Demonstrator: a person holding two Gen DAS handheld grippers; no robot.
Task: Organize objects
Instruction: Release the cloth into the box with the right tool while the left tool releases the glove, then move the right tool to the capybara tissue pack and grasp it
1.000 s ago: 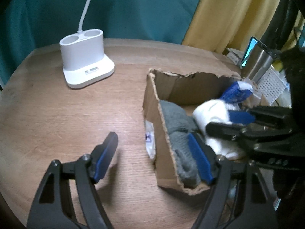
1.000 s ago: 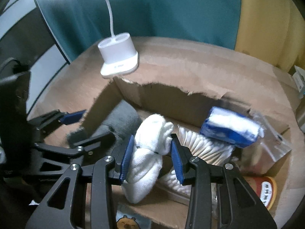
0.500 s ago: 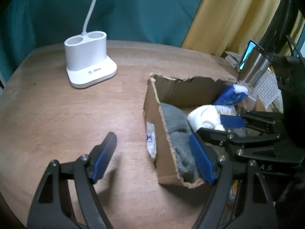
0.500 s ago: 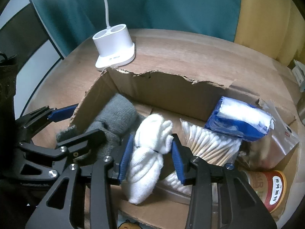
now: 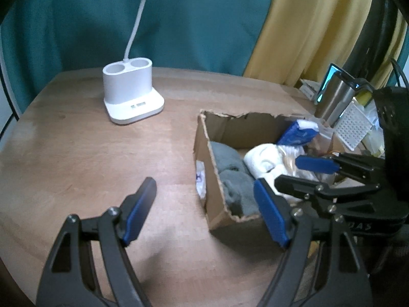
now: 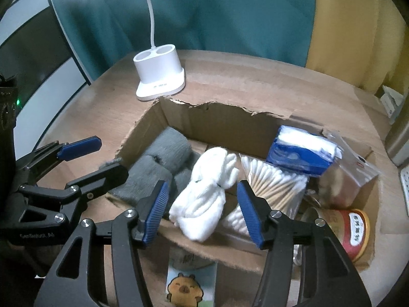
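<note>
A torn cardboard box (image 6: 217,122) (image 5: 204,148) sits on the round wooden table. Inside lie rolled grey socks (image 6: 163,158) (image 5: 235,176), a white sock bundle (image 6: 204,199) (image 5: 260,158), a bag of cotton swabs (image 6: 273,181), a blue tissue pack (image 6: 299,153), a zip bag (image 6: 345,176) and a red-labelled can (image 6: 355,230). My right gripper (image 6: 202,184) (image 5: 288,170) hangs over the white bundle; its jaws are opening, and the pads stand clear of the bundle on both sides. My left gripper (image 5: 204,183) (image 6: 110,156) is open and holds nothing, straddling the box's left wall.
A white lamp base (image 5: 130,97) (image 6: 159,74) with a bent neck stands at the back left of the table. A steel cup (image 5: 334,99) and a white perforated piece (image 5: 355,125) crowd the right edge. A cartoon card (image 6: 184,286) lies in front of the box.
The right jaws have spread off the white sock bundle, which now rests in the box. Both grippers have drawn back a little from the box.
</note>
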